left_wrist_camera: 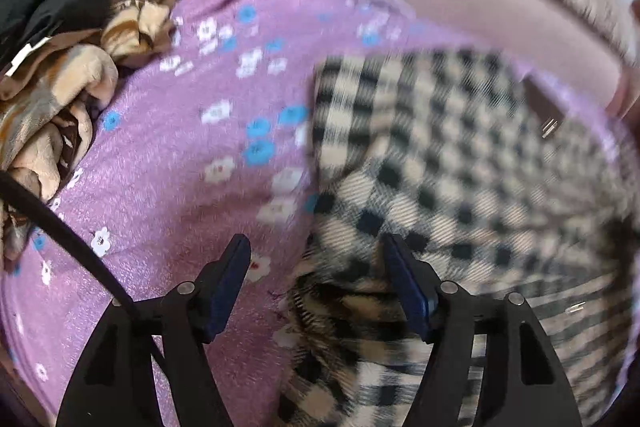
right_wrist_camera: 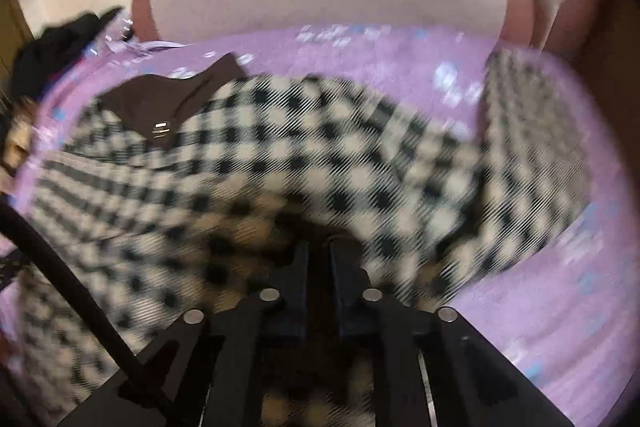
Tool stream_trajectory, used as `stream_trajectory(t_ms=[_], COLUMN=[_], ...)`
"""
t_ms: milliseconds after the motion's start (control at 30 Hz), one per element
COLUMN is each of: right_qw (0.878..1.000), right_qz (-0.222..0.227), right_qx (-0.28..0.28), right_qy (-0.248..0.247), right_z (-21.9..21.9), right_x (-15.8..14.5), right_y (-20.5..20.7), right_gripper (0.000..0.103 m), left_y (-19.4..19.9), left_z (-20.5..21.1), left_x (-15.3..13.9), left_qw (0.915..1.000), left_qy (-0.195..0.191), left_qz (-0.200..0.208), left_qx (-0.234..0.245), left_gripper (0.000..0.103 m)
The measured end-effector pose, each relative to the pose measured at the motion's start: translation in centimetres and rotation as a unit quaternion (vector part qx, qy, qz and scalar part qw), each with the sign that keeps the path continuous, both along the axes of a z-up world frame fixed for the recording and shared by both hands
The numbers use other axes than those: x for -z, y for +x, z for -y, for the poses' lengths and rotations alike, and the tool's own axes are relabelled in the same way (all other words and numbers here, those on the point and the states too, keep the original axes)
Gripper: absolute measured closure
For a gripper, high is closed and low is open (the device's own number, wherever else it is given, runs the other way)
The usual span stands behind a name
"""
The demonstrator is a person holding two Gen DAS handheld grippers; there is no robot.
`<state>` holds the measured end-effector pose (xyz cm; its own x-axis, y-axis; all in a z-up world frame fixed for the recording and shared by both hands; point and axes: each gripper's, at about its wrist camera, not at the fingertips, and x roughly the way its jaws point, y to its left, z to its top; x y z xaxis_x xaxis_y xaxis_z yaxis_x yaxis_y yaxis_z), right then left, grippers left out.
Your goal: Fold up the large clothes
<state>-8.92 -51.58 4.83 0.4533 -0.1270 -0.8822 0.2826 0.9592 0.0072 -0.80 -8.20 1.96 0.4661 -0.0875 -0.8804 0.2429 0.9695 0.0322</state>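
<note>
Lying beneath both, checked garment point(right_wrist_camera: 320, 155), left claw point(left_wrist_camera: 316, 251) released, right claw point(right_wrist_camera: 319, 247) clenched.

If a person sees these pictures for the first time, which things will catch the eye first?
First comes the black-and-cream checked garment, spread across the middle of the purple flowered blanket, its brown lining showing at one end. Next, the left gripper stands open over the garment's edge, while the right gripper is nearly shut, low against the cloth. A heap of other clothes lies at the blanket's left.
</note>
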Motion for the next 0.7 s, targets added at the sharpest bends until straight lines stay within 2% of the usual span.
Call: stream_trajectory(t_ms=[67,133,200,267,367,467,567,600,700], right_qw=[0.999,0.999,0.998,0.998,0.997,0.997,0.995,0.997,0.995], right_qz=[-0.013,-0.014,-0.007,0.02,0.041,0.01,-0.05,-0.035,-0.041], right_qx=[0.008,0.028,0.04,0.034,0.002,-0.028,-0.032,-0.029,-0.03], right_qy=[-0.033,0.009,0.046,0.058,0.065,0.075,0.075,0.069,0.082], right_z=[0.3,1.3,1.7,1.4,-0.3,-2.0,-2.9,-3.1,-3.0], right_x=[0.9,1.4,0.4,-1.6,-3.6,-2.1,1.9,2.2,1.5], right_y=[0.5,0.4,-0.1,-1.2,-2.7,-2.7,-2.0,-2.1,-2.0], right_gripper=[0.092,0.092,0.092,0.09,0.078,0.075,0.074,0.074,0.073], left_y=[0.0,-0.1,-0.3,-0.5,-1.2,-2.1,-2.9,-3.0,-3.6], left_z=[0.0,0.2,0.1,-0.2,-0.6,-0.6,-0.1,0.2,1.0], left_x=[0.4,0.2,-0.1,-0.7,-1.8,-3.0,-3.5,-3.5,-3.4], left_qw=[0.9999,0.9999,0.9999,0.9998,0.9992,0.9978,0.9967,0.9965,0.9965], left_qy=[-0.002,0.005,0.003,-0.005,-0.029,-0.05,-0.065,-0.069,-0.065], left_qz=[0.01,0.011,0.013,0.015,0.026,0.042,0.048,0.046,0.041], left_qx=[-0.01,-0.007,-0.004,-0.008,-0.012,-0.009,0.004,0.011,0.031], left_gripper=[0.022,0.022,0.022,0.022,0.022,0.022,0.022,0.022,0.022])
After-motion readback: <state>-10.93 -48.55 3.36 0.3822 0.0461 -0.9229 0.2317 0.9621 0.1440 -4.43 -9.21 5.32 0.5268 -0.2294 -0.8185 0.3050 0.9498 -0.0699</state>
